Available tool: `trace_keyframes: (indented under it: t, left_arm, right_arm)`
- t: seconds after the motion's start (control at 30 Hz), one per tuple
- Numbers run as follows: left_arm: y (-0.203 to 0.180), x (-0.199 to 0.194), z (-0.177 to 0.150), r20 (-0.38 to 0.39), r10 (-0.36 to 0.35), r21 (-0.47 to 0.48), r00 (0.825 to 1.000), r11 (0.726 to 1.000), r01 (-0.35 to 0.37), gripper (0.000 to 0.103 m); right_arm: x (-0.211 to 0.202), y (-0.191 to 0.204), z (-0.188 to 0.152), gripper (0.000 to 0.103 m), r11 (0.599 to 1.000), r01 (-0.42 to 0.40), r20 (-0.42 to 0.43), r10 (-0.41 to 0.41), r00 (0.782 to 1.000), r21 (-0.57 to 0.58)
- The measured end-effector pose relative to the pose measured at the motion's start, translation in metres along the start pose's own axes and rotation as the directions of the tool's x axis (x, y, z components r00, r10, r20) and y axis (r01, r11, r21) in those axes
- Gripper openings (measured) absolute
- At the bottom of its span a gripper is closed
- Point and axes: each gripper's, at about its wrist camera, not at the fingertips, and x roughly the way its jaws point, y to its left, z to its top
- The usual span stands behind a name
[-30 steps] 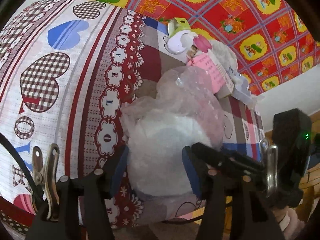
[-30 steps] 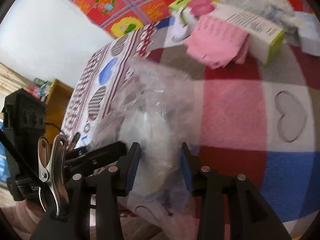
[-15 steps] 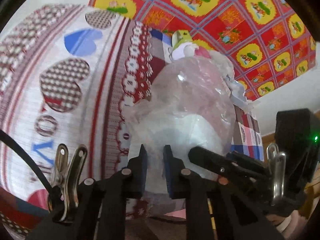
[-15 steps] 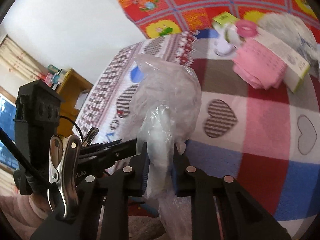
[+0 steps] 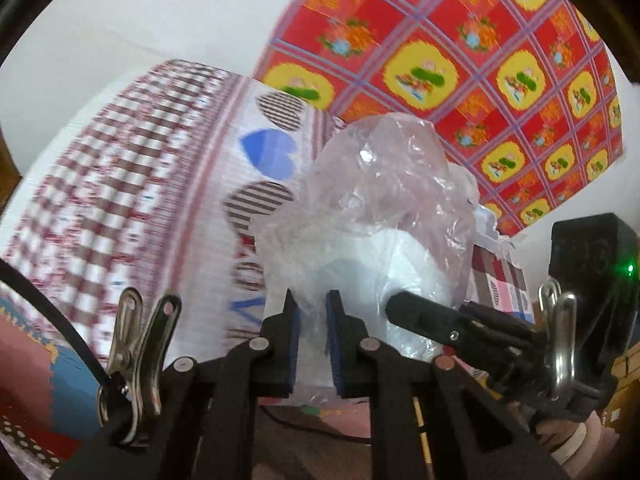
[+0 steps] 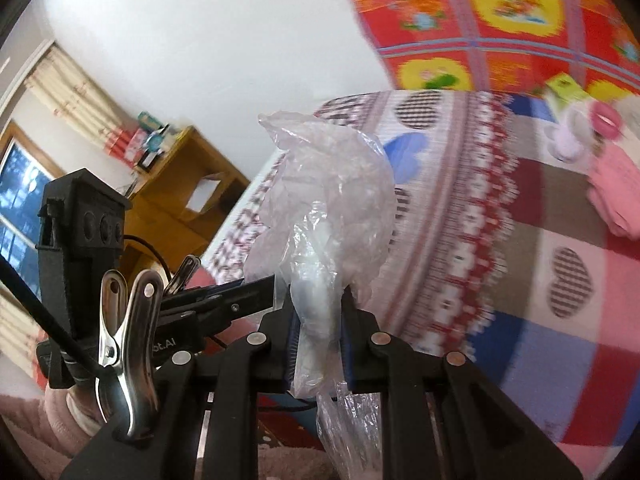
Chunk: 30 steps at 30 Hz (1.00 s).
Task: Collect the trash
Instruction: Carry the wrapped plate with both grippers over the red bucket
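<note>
- White wall fills the upper left of both views; below it lies a bed under a heart-patterned bedspread [image 5: 132, 184] in maroon, blue and white, and a red and yellow patterned cloth [image 5: 472, 52] hangs behind it
- Left of the bed in the right wrist view stand a wooden cabinet [image 6: 180, 196] and a curtained window [image 6: 24, 208]
- left gripper [image 5: 310, 312]: nearly closed, its blue-padded fingers pinching one edge of a clear plastic bag [image 5: 380, 216]; the bag is lifted off the bedspread and something white sits inside it
- right gripper [image 6: 318, 312]: pressed tight on the gathered neck of the same plastic bag [image 6: 332, 192]; crumpled film billows above the fingers and a loose tail hangs below them
- The two grippers hold the bag between them; each shows in the other's view beside the bag
- Far right on the bedspread: a pink cloth [image 6: 616, 196], a white item with a pink top [image 6: 588, 128] and a green and yellow box [image 6: 564, 88], all blurred and well apart from the bag
</note>
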Motion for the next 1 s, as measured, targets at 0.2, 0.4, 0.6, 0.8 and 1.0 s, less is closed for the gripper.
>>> trace_keyframes:
  t: [0.2,0.4,0.6,0.8,1.0]
  left_arm:
    - [0.04,-0.031,0.008,0.057,0.068,-0.063,0.996,0.996,-0.065,0.013]
    - [0.084,-0.059,0.023,0.112,0.142,-0.151,0.984,0.981,-0.124,0.013]
    - [0.13,-0.081,0.042,0.137,0.23,-0.234,0.963,0.953,-0.194,0.013]
    - [0.176,-0.094,0.057,0.157,0.296,-0.324,0.942,0.917,-0.234,0.013]
    - [0.223,-0.105,0.068,0.16,0.341,-0.371,0.926,0.89,-0.264,0.013]
  right_arm:
    - [0.036,0.04,0.021,0.018,0.994,-0.073,-0.042,0.069,0.997,-0.083]
    - [0.075,0.072,0.047,0.018,0.976,-0.154,-0.089,0.141,0.986,-0.155]
    - [0.122,0.105,0.077,0.018,0.949,-0.237,-0.157,0.207,0.966,-0.209]
    - [0.168,0.136,0.105,0.017,0.918,-0.301,-0.22,0.247,0.944,-0.26]
    - [0.211,0.168,0.119,0.017,0.901,-0.311,-0.255,0.238,0.937,-0.304]
